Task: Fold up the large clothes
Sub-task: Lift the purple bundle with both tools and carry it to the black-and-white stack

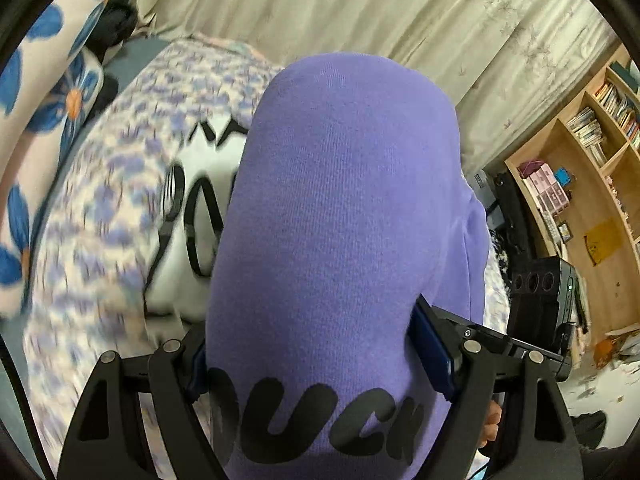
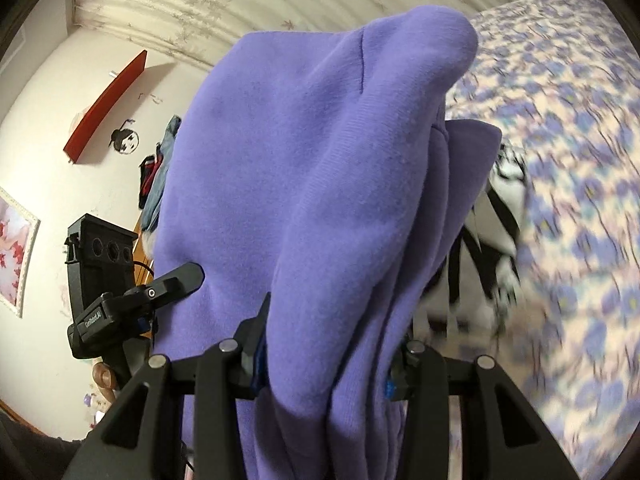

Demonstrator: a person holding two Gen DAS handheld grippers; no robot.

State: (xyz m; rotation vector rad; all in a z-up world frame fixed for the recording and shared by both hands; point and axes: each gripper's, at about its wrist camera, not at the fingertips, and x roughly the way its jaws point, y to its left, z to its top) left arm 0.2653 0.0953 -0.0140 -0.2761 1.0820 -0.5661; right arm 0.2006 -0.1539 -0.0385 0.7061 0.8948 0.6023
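A purple sweatshirt [image 1: 340, 208] with black letters near its lower edge is lifted off the bed. In the left wrist view a thick roll of it fills my left gripper [image 1: 316, 360], both pads pressing its sides. In the right wrist view my right gripper [image 2: 328, 364] is shut on several hanging folds of the same sweatshirt [image 2: 304, 168]. The cloth hides both grippers' fingertips. A white garment with black print [image 1: 192, 216] lies on the bed below, also visible as the white garment [image 2: 492, 216] to the right of the folds.
The bed cover [image 2: 568, 160] has a purple flower print. A blue-flowered blanket [image 1: 52, 92] lies at the left. Curtains [image 1: 360, 8] hang behind, a wooden bookshelf [image 1: 592, 184] stands at the right. Clothes [image 2: 160, 168] hang on the wall under a red shelf [image 2: 108, 100].
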